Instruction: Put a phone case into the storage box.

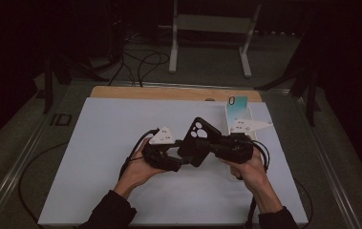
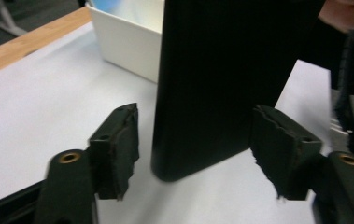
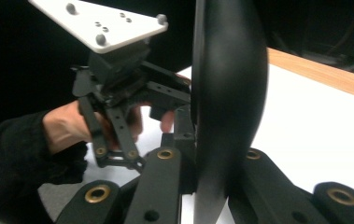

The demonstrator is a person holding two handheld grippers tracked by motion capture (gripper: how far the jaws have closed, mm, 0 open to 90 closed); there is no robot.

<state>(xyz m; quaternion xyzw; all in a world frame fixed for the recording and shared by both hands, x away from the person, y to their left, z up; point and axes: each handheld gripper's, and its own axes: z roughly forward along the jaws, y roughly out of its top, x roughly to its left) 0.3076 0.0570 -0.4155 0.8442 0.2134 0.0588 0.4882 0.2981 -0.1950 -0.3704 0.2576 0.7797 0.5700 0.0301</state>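
Observation:
A black phone case (image 1: 198, 138) with white camera cut-outs is held upright over the white table top (image 1: 97, 157). My right gripper (image 1: 209, 145) is shut on it from the right; in the right gripper view the case (image 3: 230, 93) stands edge-on between the jaws of that gripper (image 3: 212, 172). My left gripper (image 1: 183, 157) comes in from the left. In the left gripper view the lower end of the case (image 2: 216, 84) sits between the open jaws of this gripper (image 2: 193, 140), with a gap at the left pad (image 2: 123, 140).
A narrow white box (image 1: 239, 119) stands at the back right of the table with a teal phone case (image 1: 238, 102) leaning in it; the box (image 2: 128, 46) is just behind the black case. A wooden strip (image 1: 169, 93) borders the far edge. Cables and a white stand (image 1: 212, 24) lie beyond.

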